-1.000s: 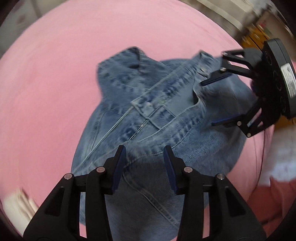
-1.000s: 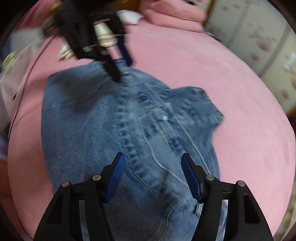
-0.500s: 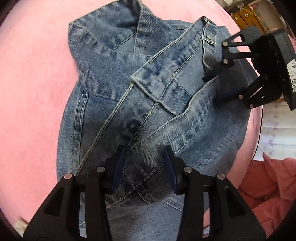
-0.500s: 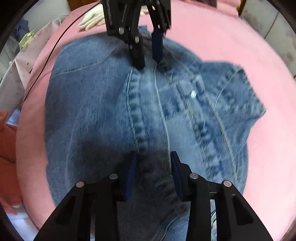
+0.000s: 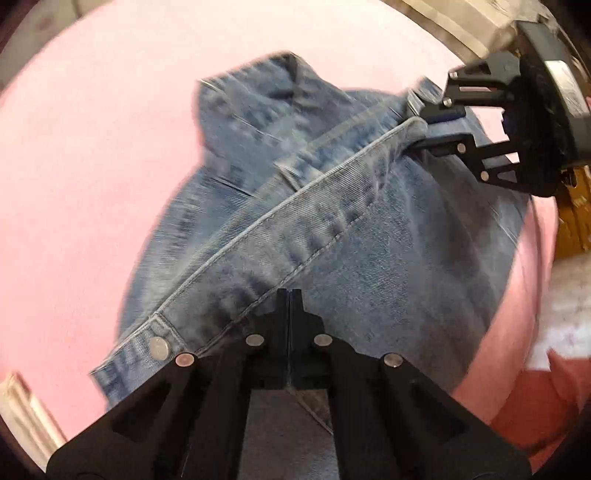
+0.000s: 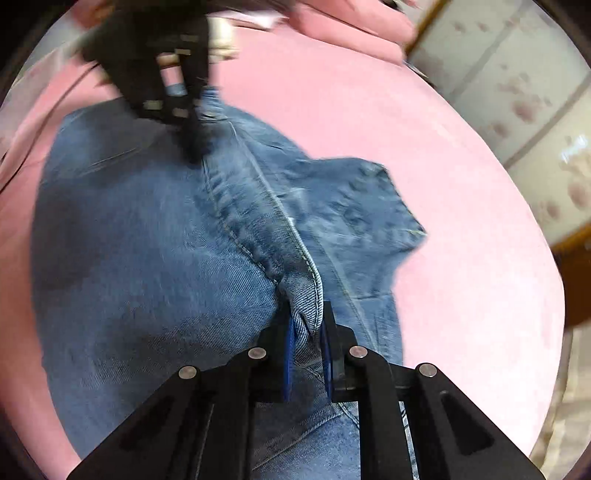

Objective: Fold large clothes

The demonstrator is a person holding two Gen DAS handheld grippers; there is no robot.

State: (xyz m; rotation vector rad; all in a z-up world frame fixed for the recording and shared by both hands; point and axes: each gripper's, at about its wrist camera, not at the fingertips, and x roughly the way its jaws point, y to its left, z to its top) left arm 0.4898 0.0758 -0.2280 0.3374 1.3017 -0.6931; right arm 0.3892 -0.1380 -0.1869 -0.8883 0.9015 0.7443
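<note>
A blue denim jacket (image 5: 369,258) lies spread on a pink bed cover (image 5: 92,166). One seamed front edge (image 5: 258,221) is pulled up into a ridge that runs between both grippers. My left gripper (image 5: 290,293) points steeply down, jaws pressed together with the tips sunk in the denim at the ridge's near end. In the right wrist view the left gripper (image 6: 194,155) stands on the far end of that seam. My right gripper (image 6: 306,317) is closing, with a fold of the jacket (image 6: 147,258) clamped between its blue pads (image 6: 290,350). The right gripper (image 5: 424,129) shows at the ridge's far end.
The pink cover (image 6: 424,147) surrounds the jacket on all sides. A salmon cloth (image 5: 535,398) lies at the bed's lower right. Pink bedding (image 6: 351,33) is heaped at the far edge. A pale cabinet with a flower pattern (image 6: 517,110) stands beside the bed.
Both grippers came down onto the jacket and went from open to shut. The flat front edge is now pinched up into a ridge between them.
</note>
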